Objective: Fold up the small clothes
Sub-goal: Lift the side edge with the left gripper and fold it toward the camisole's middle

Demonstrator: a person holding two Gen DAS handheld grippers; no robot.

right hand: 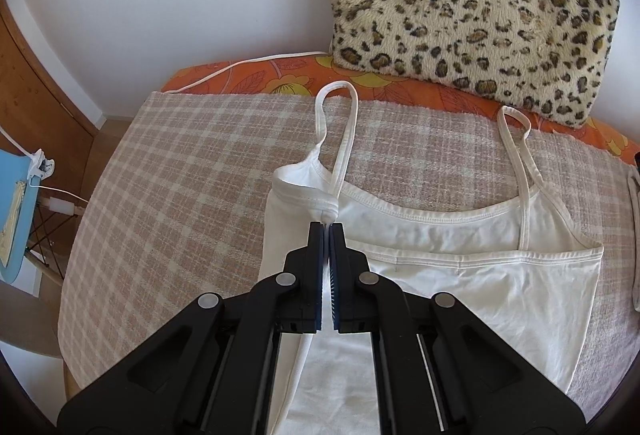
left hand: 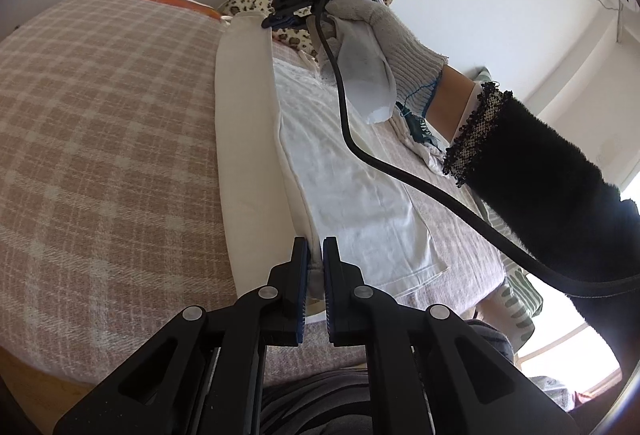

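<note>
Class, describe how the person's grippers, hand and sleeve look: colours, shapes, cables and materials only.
Both grippers, left gripper and right gripper, are matte black with angular linkage arms, silver round pivot pins and blue ribbed pads. A thick black cable trails from the right one. The right hand wears a grey-white knit glove; the sleeve is fuzzy black with a speckled cuff.

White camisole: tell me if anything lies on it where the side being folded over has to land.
Nothing visible does. Both tongs, right and left, are shut on the camisole's folded-over edge. The flat part toward the far strap is bare. The leopard cushion sits beyond it, apart from the cloth.
</note>
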